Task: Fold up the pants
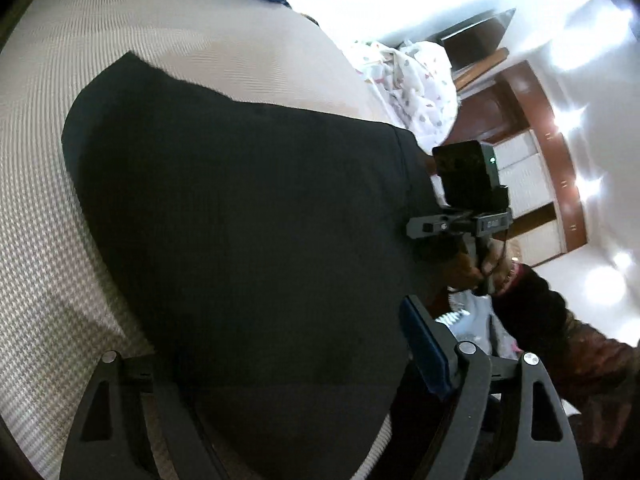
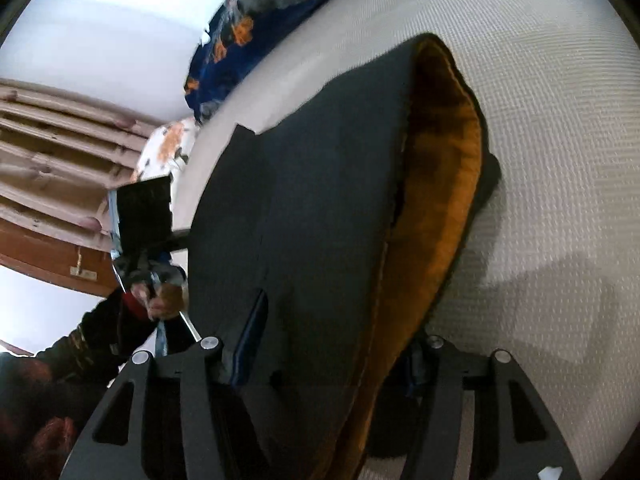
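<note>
The dark pants point(image 1: 248, 216) lie on a cream woven bedspread point(image 1: 48, 168), with an orange fleecy lining point(image 2: 436, 208) showing at the opened waist in the right wrist view. My left gripper point(image 1: 280, 360) straddles the cloth, its blue-padded finger point(image 1: 424, 344) on the right and the other finger under the fabric; whether it pinches is hidden. My right gripper point(image 2: 324, 364) straddles the pants point(image 2: 320, 200) at the waist end, its blue pad point(image 2: 252, 332) poking through a fold. The right gripper also shows in the left wrist view point(image 1: 464, 208).
A blue and orange patterned blanket point(image 2: 256, 28) lies at the far edge of the bed. A white printed cloth point(image 1: 416, 88) is heaped beside the bed. Brown wooden cupboards point(image 1: 532, 152) and a white wall stand beyond. The person's sleeve point(image 1: 560, 332) is at right.
</note>
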